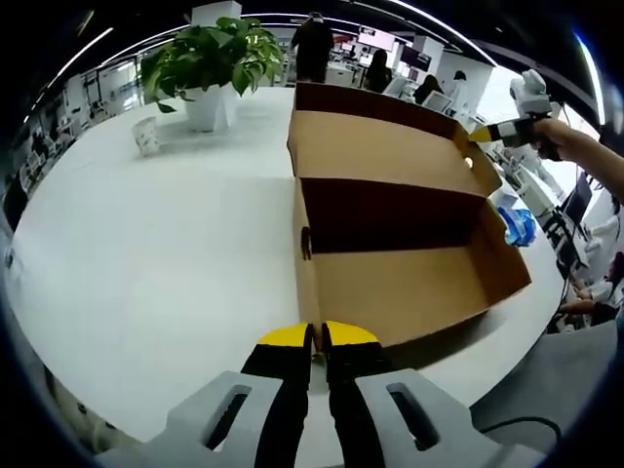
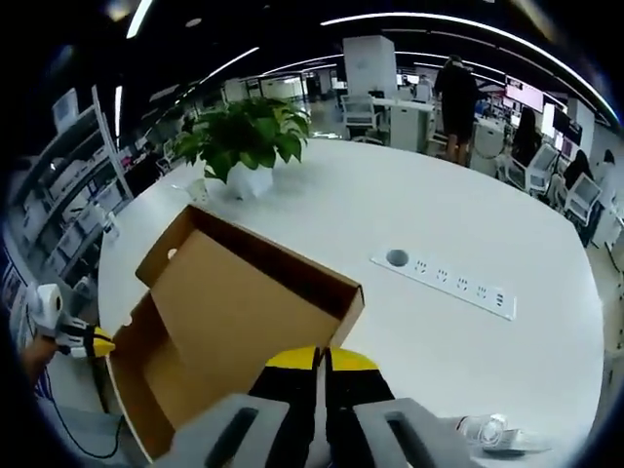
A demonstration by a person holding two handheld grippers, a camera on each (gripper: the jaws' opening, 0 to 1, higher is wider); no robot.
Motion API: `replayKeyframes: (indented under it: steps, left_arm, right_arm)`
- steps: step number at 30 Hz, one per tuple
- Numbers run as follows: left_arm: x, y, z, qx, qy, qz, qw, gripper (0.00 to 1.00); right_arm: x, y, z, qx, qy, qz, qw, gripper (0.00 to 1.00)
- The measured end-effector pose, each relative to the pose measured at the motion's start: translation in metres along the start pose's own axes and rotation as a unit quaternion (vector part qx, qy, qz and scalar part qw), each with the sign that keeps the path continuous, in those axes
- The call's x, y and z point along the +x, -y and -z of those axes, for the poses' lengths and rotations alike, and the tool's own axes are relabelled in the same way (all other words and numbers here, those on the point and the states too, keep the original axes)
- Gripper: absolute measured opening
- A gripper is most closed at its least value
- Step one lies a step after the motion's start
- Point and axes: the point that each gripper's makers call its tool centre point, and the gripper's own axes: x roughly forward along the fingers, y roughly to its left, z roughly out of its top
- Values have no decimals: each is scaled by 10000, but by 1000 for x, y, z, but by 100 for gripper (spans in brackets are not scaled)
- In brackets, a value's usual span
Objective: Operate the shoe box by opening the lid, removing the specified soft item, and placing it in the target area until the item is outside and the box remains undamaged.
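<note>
Box: one shoe box lies on the white table, its lid already swung back and resting open on the far side in my left gripper view.
Why I hold it so: my left gripper sits at the near wall of the box, jaws pressed together; I judge they pinch the cardboard edge to steady the box, but the contact is too tight against the tips for me to be sure.
Right tool: my right gripper is clenched too, jaw tips meeting right at the edge of the open lid; whether a flap is between them I cannot tell.
Cross-check: in my left gripper view the right gripper shows at the far right corner of the lid, which I read as holding the lid back.
Soft item: I see none; the box floor that shows is bare brown card. It may be hidden or already out; I cannot say which.
Count, table things: one potted plant, one paper cup, one power strip, one crumpled clear wrapper at the near right edge.
Count, people: several stand or sit far off behind the table.
</note>
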Motion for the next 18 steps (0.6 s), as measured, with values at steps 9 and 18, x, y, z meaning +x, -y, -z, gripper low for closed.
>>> replayKeyframes:
  steps: [9,18]
  left_arm:
    - [0,0,0,24,-7,16,10000,2]
    - [0,0,0,14,16,14,10000,2]
  right_arm:
    - [-13,-6,-4,-69,229,-23,9997,0]
    - [-26,-15,-5,-170,467,5,9988,0]
